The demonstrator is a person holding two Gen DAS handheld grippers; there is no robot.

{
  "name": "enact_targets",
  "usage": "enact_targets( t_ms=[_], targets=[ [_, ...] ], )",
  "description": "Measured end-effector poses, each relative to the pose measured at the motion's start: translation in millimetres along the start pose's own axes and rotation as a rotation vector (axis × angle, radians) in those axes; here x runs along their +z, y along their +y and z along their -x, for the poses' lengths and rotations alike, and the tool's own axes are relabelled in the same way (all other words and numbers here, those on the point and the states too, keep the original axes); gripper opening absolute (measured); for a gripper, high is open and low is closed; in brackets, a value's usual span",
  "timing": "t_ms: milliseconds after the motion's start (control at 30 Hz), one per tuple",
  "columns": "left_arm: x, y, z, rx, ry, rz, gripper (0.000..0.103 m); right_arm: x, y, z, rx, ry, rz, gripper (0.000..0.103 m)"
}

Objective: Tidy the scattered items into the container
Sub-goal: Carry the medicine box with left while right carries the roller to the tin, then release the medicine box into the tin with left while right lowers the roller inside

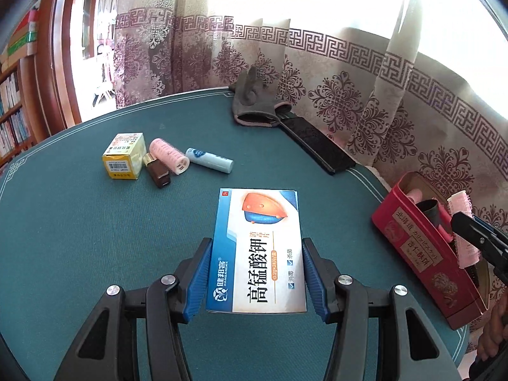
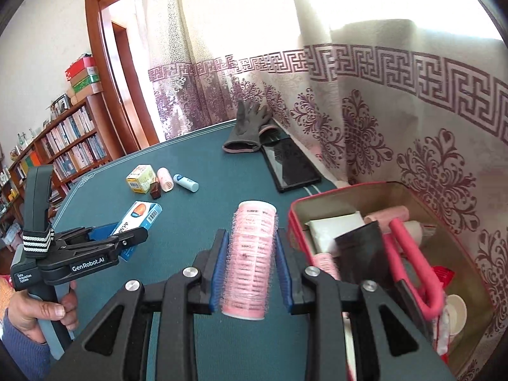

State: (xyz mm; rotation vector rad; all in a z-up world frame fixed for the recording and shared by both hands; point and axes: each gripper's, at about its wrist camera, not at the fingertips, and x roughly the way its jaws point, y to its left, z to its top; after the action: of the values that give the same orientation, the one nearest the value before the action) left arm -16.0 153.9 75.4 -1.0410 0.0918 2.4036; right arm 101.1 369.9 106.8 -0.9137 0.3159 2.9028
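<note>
My left gripper (image 1: 255, 247) is shut on a blue and white medicine box (image 1: 257, 250), held above the green table; it also shows as the left gripper (image 2: 127, 238) with the medicine box (image 2: 139, 219) in the right wrist view. My right gripper (image 2: 250, 238) is shut on a pink hair roller (image 2: 250, 257), just left of the red tin (image 2: 293, 222), which holds several items. From the left wrist view the right gripper (image 1: 460, 222) with the roller (image 1: 463, 235) hangs over the red tin (image 1: 422, 254). A yellow box (image 1: 123, 158), a brown lipstick (image 1: 157, 171), a second pink roller (image 1: 168, 155) and a white tube (image 1: 209, 160) lie grouped on the table.
A grey glove (image 1: 254, 101) and a black flat case (image 1: 317, 143) lie at the table's far edge against the patterned curtain (image 1: 381, 95). A hand (image 2: 41, 311) holds the left gripper's handle. Bookshelves (image 2: 70, 146) stand beyond the table at the left.
</note>
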Motion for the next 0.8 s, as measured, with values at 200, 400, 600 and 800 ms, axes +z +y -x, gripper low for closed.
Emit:
enact_targets(
  t_ms=[200, 400, 600, 800],
  targets=[
    [15, -53, 0, -0.067, -0.016, -0.078, 0.056, -5, -53, 33, -0.108, -0.046, -0.065, 0.032],
    [28, -106, -9, -0.13, -0.011, -0.158, 0.056, -8, -82, 48, -0.156, -0.079, -0.094, 0.032],
    [41, -152, -19, -0.176, -0.017, -0.23, 0.056, -9, -92, 50, -0.172, -0.09, -0.079, 0.032],
    [48, -187, -41, -0.23, 0.008, -0.297, 0.057, -9, -99, 50, -0.166, -0.099, -0.092, 0.032]
  ],
)
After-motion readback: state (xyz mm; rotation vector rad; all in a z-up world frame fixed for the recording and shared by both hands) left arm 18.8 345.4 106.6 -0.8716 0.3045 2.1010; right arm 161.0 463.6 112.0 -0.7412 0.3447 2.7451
